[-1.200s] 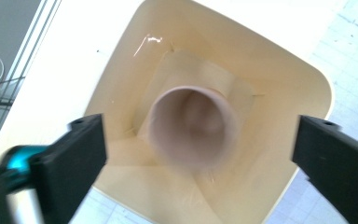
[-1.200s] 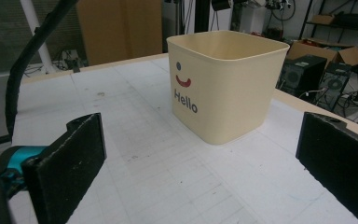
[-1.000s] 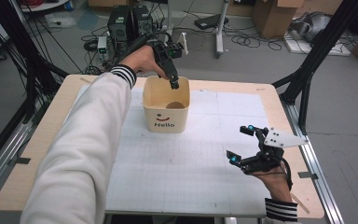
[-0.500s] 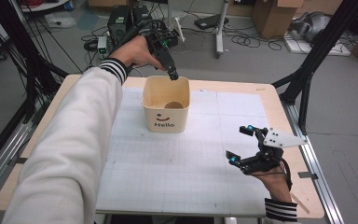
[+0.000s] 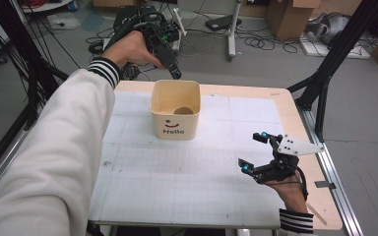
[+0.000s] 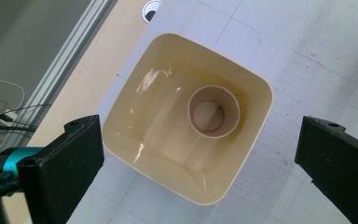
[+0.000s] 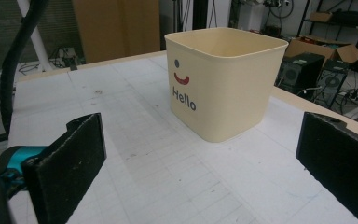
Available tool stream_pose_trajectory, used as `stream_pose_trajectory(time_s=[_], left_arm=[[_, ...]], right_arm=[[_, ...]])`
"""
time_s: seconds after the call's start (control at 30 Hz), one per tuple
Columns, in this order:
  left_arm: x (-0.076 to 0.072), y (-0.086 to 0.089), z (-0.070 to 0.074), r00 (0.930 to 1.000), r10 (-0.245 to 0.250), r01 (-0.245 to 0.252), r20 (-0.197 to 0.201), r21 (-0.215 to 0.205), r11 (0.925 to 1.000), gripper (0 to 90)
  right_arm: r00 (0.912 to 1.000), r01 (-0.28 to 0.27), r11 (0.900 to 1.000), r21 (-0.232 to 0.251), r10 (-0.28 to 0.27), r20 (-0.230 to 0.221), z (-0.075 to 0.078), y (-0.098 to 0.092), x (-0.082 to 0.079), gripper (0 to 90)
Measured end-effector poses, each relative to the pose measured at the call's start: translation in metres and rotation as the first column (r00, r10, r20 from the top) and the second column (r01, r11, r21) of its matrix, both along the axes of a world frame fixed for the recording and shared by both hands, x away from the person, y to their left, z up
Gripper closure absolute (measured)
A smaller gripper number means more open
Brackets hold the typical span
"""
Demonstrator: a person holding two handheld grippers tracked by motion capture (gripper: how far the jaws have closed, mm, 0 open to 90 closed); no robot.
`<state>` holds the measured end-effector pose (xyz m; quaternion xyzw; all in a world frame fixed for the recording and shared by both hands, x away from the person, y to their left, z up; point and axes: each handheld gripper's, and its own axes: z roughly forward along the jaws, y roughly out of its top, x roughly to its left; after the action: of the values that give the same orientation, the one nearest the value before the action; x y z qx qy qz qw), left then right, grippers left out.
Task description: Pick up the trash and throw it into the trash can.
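Note:
A cream square bin [image 5: 175,128] with a red smile and "Hello" on its front stands at the back middle of the white gridded mat [image 5: 177,182]. A tan round cup [image 6: 213,112] lies in its bottom, mouth up, near one wall. My left gripper [image 5: 173,69] hangs open and empty above and just behind the bin's far rim, its black fingers [image 6: 70,158] spread wide on either side of the bin. My right gripper [image 5: 252,151] rests open and empty near the mat's right edge, pointing at the bin [image 7: 223,88].
The wooden table [image 5: 295,113] borders the mat on the right and at the back. Black frame posts [image 5: 325,73], cables and cardboard boxes [image 5: 288,14] stand on the floor beyond the table. A long white sleeve [image 5: 54,162] crosses the left side.
My left gripper has risen out of the bin's mouth and drawn back beyond its far rim. The cup stays in the bin. The right gripper has not moved.

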<state>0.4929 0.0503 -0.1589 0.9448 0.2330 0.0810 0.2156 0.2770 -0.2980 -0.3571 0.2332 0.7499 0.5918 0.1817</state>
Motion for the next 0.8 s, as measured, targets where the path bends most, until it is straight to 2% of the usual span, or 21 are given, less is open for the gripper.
stream_pose_trajectory(time_s=[0.07,0.13,0.27,0.53,0.6,0.7,0.8], left_arm=[[-0.001,0.000,0.001,1.0000,-0.004,0.004,0.005,-0.002,1.0000,1.7],[-0.006,0.002,0.004,0.9996,-0.009,0.009,0.026,-0.008,0.9999,1.7],[-0.011,0.005,0.008,0.9994,-0.013,0.013,0.032,-0.007,0.9999,1.7],[-0.026,0.016,0.016,0.9983,-0.031,0.033,0.048,-0.041,0.9986,1.7],[-0.031,0.019,0.016,0.9966,-0.038,0.041,0.073,-0.032,0.9987,1.7],[-0.034,0.023,0.019,0.9966,-0.041,0.044,0.072,-0.049,0.9978,1.7],[-0.040,0.031,0.023,0.9963,-0.037,0.043,0.078,-0.084,0.9955,1.7]], right_arm=[[1.0000,0.001,1.000,-0.002,-0.001,0.002,0.000,0.000,0.000,0.3],[1.0000,0.000,1.000,0.004,0.000,0.000,0.000,0.000,0.000,0.3],[1.0000,0.000,1.000,0.009,0.000,0.005,0.000,0.000,0.000,0.3],[1.0000,0.002,1.000,0.014,-0.002,0.000,0.000,-0.001,0.000,0.3],[1.0000,0.004,1.000,0.014,-0.004,0.002,0.000,-0.001,0.000,0.4],[1.0000,0.005,1.000,0.012,-0.005,0.001,0.000,-0.001,0.000,0.3],[1.0000,0.005,1.000,0.010,-0.005,0.002,0.000,0.000,0.000,0.3]])
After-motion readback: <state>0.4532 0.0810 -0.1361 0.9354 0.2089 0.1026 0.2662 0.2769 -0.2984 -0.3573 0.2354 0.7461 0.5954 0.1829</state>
